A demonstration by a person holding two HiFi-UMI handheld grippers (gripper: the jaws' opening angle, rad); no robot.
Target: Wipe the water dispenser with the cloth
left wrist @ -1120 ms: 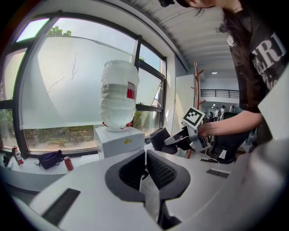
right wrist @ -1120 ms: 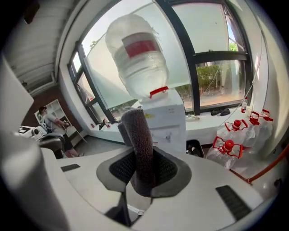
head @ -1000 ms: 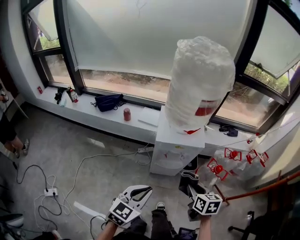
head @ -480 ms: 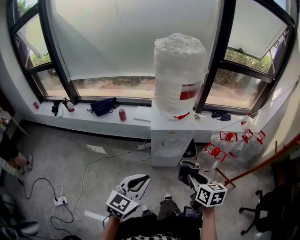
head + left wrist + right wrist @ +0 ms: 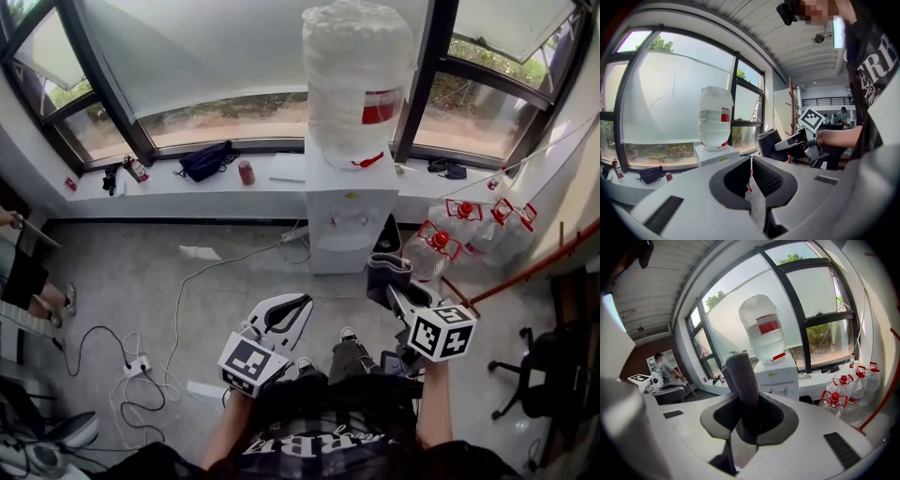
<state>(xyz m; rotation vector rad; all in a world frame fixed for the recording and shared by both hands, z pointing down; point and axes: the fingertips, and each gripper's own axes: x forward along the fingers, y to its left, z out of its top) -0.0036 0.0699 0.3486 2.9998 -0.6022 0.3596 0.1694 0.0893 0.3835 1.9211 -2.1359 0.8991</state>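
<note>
The dispenser (image 5: 352,202) has drawn nearer, now dead ahead but beyond reach — wiping not begun — right claw (image 5: 401,302) clenched on the cloth (image 5: 384,272), left claw (image 5: 298,307) closed on nothing.

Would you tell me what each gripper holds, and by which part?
Right gripper pinches the folded dark grey cloth at one end; left gripper holds nothing.

— What do we log on the sill (image 5: 169,199)?
— Dark bag (image 5: 206,159) left of middle, red can (image 5: 247,172) just beside it, small bottle (image 5: 137,170) toward the left end.
— And on the floor (image 5: 112,272)?
— White cable (image 5: 178,319) and power strip (image 5: 137,364) near the left edge; red-capped jugs (image 5: 469,230) at the right edge.
</note>
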